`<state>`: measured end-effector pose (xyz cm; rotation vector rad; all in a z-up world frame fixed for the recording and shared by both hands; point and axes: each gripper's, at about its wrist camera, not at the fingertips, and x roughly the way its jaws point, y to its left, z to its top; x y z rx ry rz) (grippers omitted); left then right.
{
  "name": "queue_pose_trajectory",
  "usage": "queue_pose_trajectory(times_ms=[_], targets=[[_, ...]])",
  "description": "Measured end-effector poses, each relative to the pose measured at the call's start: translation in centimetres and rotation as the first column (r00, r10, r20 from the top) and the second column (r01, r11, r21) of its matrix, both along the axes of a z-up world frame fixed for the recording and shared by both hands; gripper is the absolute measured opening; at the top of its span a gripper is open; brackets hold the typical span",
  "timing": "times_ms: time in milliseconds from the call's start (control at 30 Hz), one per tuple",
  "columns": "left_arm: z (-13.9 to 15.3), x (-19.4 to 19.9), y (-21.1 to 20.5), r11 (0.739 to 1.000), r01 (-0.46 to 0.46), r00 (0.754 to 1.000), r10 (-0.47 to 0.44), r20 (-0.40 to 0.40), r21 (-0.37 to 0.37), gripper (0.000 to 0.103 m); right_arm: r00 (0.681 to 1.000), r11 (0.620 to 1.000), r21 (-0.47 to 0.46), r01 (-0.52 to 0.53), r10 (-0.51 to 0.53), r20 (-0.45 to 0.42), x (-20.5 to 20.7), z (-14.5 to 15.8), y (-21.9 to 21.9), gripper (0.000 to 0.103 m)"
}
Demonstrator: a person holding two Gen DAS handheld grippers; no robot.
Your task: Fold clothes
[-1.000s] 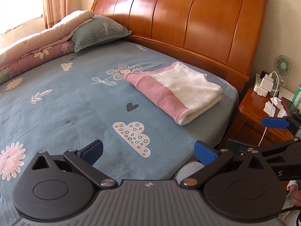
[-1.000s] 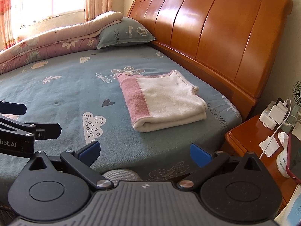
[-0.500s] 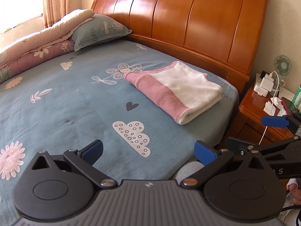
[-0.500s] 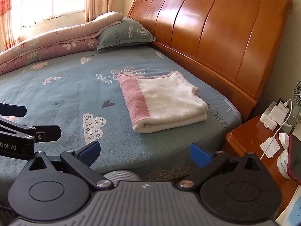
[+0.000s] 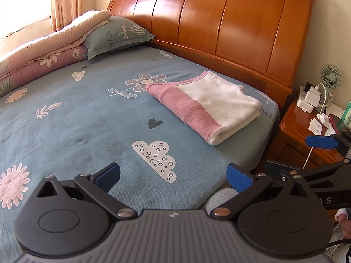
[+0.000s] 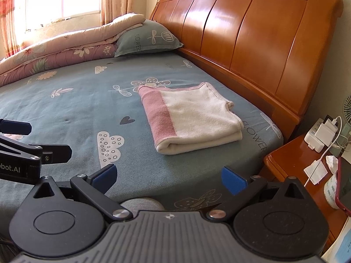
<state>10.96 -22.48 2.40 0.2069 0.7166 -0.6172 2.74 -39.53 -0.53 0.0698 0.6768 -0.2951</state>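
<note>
A pink and white cloth (image 5: 206,105) (image 6: 190,120) lies folded into a flat rectangle on the blue patterned bed sheet (image 5: 87,118) (image 6: 76,109), near the headboard. My left gripper (image 5: 173,176) hovers open over the bed's near edge, well short of the cloth, with nothing between its blue fingertips. My right gripper (image 6: 167,178) is open too, also near the front edge and apart from the cloth. Each gripper shows at the side of the other's view: the right gripper (image 5: 307,153) and the left gripper (image 6: 29,138).
A wooden headboard (image 5: 219,26) runs behind the cloth. A pillow (image 5: 118,36) and a rolled quilt (image 5: 43,52) lie at the far left. A wooden nightstand (image 6: 296,164) on the right carries chargers (image 6: 322,132), cables, a small fan (image 5: 331,76) and a red phone (image 6: 344,184).
</note>
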Motion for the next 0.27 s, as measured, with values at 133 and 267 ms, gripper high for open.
queue_pose_trajectory(times_ms=[133, 267], targets=[[-0.02, 0.0, -0.02, 1.0, 0.0, 1.0, 0.0, 0.0, 0.0, 0.102, 1.0, 1.0, -0.002, -0.001, 0.001, -0.001, 0.02, -0.01, 0.05, 0.103], [0.02, -0.02, -0.07, 1.0, 0.002, 1.0, -0.002, 0.002, 0.002, 0.102, 1.0, 1.0, -0.002, -0.002, 0.002, -0.002, 0.0, 0.01, 0.05, 0.103]])
